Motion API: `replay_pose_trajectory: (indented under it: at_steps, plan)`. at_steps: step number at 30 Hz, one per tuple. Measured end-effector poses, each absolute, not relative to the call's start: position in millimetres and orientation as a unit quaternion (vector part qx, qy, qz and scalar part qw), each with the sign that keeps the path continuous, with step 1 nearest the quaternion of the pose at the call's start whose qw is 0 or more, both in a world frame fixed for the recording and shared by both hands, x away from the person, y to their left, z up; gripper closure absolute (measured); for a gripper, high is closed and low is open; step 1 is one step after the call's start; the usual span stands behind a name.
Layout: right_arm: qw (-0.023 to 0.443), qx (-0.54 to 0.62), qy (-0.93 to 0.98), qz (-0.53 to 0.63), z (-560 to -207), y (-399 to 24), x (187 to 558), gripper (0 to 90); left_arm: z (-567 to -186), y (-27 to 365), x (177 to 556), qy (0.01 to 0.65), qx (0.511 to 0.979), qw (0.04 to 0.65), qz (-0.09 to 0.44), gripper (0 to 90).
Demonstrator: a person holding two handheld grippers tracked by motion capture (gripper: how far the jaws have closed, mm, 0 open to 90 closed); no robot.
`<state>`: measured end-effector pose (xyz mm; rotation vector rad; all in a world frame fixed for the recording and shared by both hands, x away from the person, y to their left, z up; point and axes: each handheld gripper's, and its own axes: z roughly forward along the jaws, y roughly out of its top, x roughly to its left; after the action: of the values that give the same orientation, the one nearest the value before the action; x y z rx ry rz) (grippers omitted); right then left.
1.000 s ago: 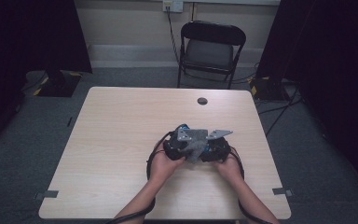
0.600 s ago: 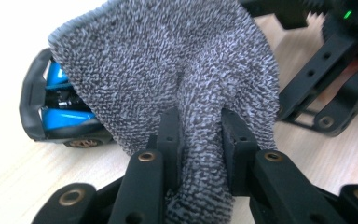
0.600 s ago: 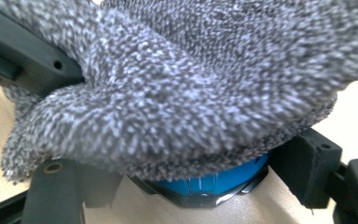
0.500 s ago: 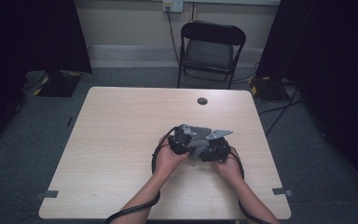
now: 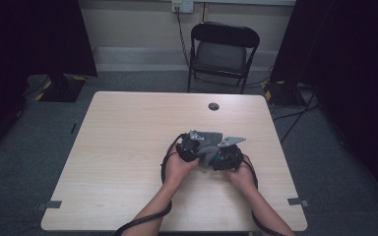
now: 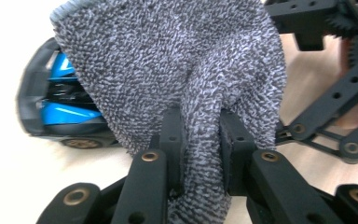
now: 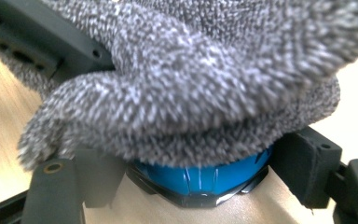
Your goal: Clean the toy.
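Black folding chair (image 5: 224,51) behind table (image 5: 128,147); small dark disc (image 5: 213,106) near far edge.

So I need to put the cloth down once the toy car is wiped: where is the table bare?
The table is bare on its whole left half and along the far edge beside the small black disc. It is crowded right of centre, where both grippers meet around the grey cloth and blue toy car.

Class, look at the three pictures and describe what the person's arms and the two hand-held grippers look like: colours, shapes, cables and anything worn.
Both forearms are bare, with no sleeves showing. The left gripper and right gripper are black, each topped by a grey three-cornered plate, and a black cable loops back from each along the arm. Up close, the left gripper's fingers are blocky black pads on flat black link bars joined by brass-coloured pins.
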<state>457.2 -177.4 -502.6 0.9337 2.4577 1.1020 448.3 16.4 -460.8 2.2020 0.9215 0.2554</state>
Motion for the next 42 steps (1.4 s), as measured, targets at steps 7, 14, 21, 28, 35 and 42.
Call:
replay_pose_trajectory:
  at_steps: [7,14,21,28,35,42]
  plan:
    - [0.145,0.324,0.853,0.383,-502.6,-177.4,457.1,24.6,-455.3,21.8,455.6,0.371,0.855,0.340,0.120,75.5]
    - [0.146,0.325,0.853,0.382,-502.6,-177.4,456.7,24.5,-451.3,33.1,469.2,0.392,0.849,0.329,0.129,75.5]
    - [0.146,0.325,0.853,0.382,-502.6,-177.4,456.7,24.5,-448.3,39.6,478.9,0.409,0.845,0.321,0.129,75.5]
    - [0.145,0.325,0.853,0.382,-502.6,-177.4,456.7,24.5,-446.6,47.6,481.9,0.419,0.841,0.317,0.129,76.3]
    - [0.145,0.325,0.853,0.382,-502.6,-177.4,456.8,24.5,-445.0,62.0,485.0,0.436,0.832,0.317,0.132,76.4]
    - [0.145,0.325,0.853,0.383,-502.6,-177.4,456.8,24.5,-447.0,72.5,484.7,0.446,0.825,0.322,0.130,76.4]
